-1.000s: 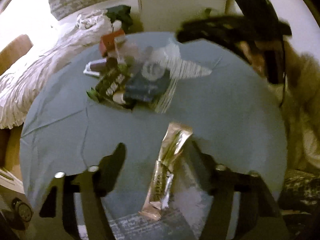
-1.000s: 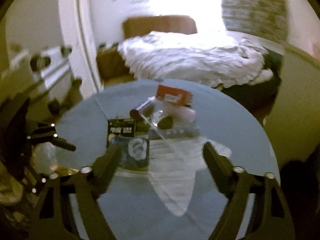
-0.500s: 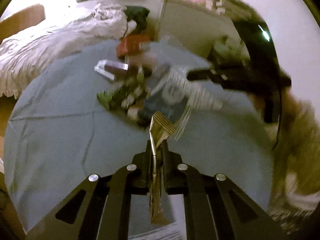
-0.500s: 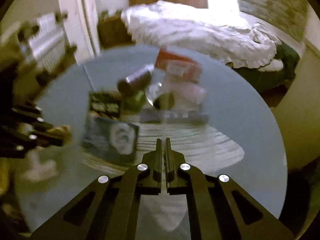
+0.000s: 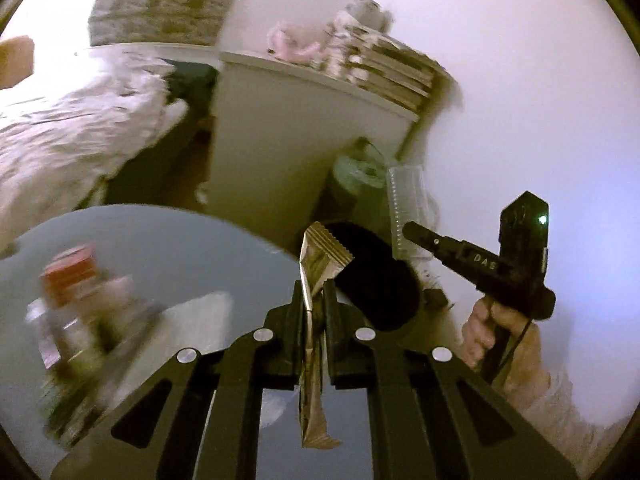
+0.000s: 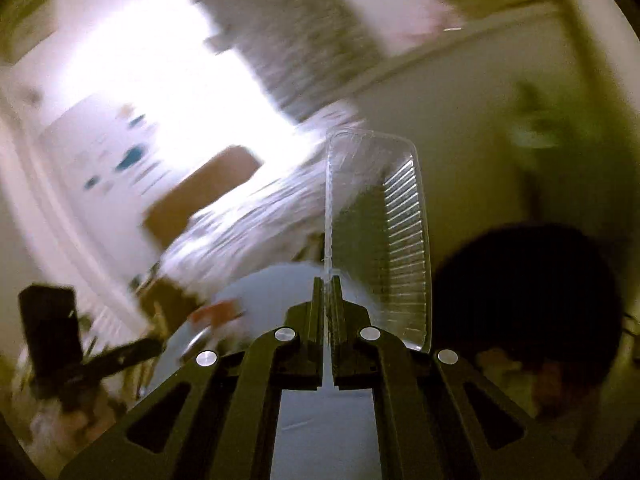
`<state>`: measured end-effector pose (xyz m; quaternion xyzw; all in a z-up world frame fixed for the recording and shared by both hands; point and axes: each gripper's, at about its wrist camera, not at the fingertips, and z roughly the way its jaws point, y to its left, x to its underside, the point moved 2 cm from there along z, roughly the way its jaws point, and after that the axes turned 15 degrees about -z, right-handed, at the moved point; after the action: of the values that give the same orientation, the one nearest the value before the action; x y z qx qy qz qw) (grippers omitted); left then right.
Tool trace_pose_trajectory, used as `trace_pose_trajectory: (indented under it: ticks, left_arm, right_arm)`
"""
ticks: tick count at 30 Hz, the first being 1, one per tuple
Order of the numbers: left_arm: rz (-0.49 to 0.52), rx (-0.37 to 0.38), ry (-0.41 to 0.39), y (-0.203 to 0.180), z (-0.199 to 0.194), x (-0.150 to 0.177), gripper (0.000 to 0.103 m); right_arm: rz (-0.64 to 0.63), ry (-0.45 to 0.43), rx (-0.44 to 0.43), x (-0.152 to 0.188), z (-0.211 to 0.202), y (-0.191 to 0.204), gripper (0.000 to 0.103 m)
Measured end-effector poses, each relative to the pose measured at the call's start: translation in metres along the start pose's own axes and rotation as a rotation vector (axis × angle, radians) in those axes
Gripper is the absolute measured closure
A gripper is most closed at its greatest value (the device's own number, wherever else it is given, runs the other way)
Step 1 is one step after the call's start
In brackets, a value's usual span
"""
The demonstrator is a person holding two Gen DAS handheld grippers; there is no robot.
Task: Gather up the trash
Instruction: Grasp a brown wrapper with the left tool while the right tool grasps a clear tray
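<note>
We are pinching a wrapper (image 5: 315, 268) in the left tongs (image 5: 313, 296), closed on its middle so both ends are hanging free and clear of the worktop (image 5: 224, 252). In the right tongs (image 6: 327, 292) we are gripping a clear tray (image 6: 384, 236) by its rim, edge-on, so it is standing upright ahead of us. Both seem to be heading off the worktop; the blurred pile (image 5: 80, 304) is waiting on it. Beyond, a dark bag (image 5: 372, 280), likely for trash, is sitting below.
</note>
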<state>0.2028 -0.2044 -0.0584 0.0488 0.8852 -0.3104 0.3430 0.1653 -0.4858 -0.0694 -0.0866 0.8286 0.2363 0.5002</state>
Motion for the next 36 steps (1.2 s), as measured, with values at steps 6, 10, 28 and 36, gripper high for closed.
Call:
trace_pose_trajectory:
  ticks: [6, 10, 28, 36]
  left_arm:
    - [-0.011, 0.021, 0.093, -0.033, 0.098, -0.011, 0.093]
    - [-0.020, 0.019, 0.151, -0.045, 0.152, -0.011, 0.093]
    - [-0.035, -0.055, 0.232, -0.051, 0.212, 0.000, 0.035]
    - [-0.011, -0.033, 0.166, -0.060, 0.180, -0.009, 0.025]
  right_arm:
    - [0.084, -0.006, 0.165, -0.005, -0.002, -0.068, 0.099]
    - [0.113, 0.027, 0.225, 0.002, 0.012, -0.101, 0.099]
    - [0.121, 0.130, 0.283, 0.027, 0.042, -0.133, 0.098]
    - [0.136, 0.056, 0.315, 0.028, 0.029, -0.127, 0.031]
